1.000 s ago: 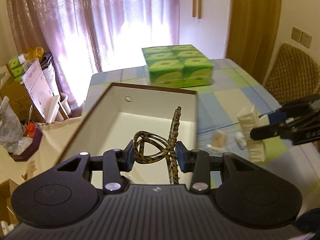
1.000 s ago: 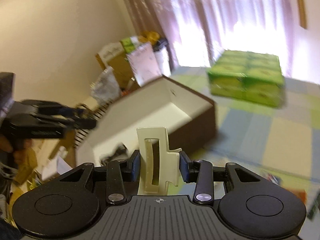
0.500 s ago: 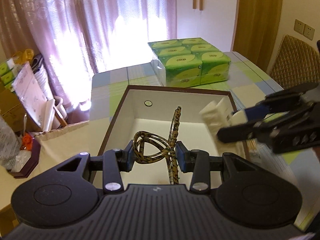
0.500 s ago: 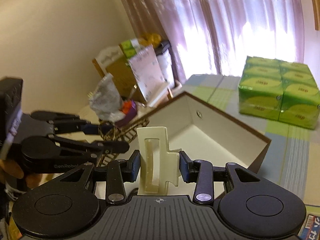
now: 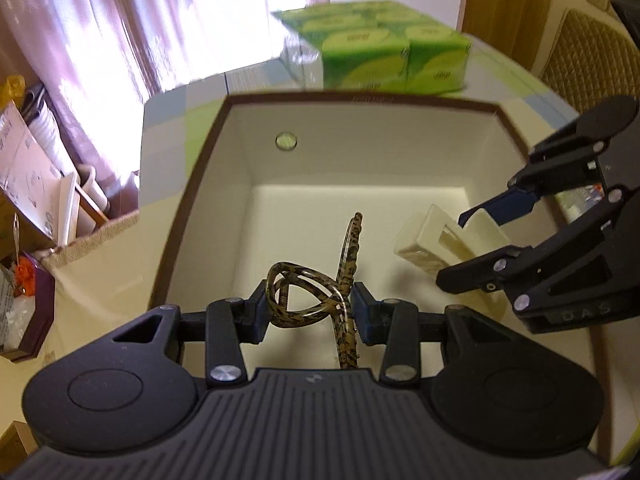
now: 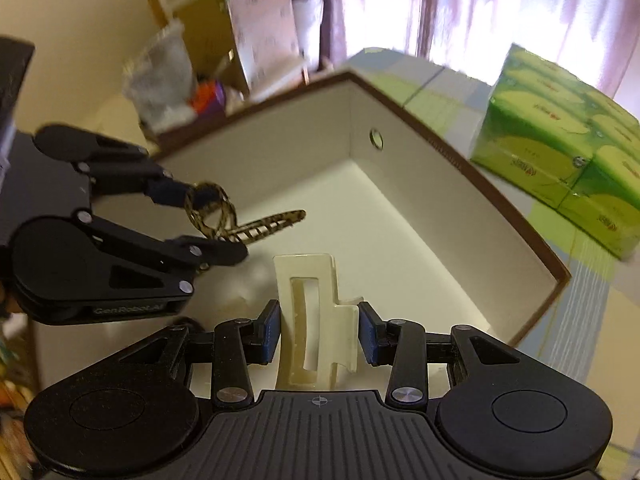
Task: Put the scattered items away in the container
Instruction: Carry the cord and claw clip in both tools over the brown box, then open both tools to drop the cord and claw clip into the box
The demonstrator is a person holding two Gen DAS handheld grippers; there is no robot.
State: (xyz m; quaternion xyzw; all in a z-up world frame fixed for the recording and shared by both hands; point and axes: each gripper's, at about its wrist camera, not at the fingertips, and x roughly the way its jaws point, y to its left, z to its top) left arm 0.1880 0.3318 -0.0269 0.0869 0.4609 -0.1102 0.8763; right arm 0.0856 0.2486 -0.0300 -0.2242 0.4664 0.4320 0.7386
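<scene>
1. Two grippers over the box [image 5: 192, 184]: the left gripper [image 5: 310, 312], lettered "GenRobot.AI" in the right wrist view, is clamped on a tortoiseshell hair clip [image 5: 316, 284].
2. Right gripper [image 6: 318, 330], jaws closed on a cream hair clip [image 6: 316, 320]; both clips hang inside the box.
3. Green tissue packs [image 6: 568, 152] stand just behind the box; their print is blurred.
4. Bags and cartons [image 6: 216, 40] beside the table are smeared.

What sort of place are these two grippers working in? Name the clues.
Probably a lived-in home room: sheer curtains over a bright window, a pack of tissue boxes on a checked tablecloth, and a woven chair.
</scene>
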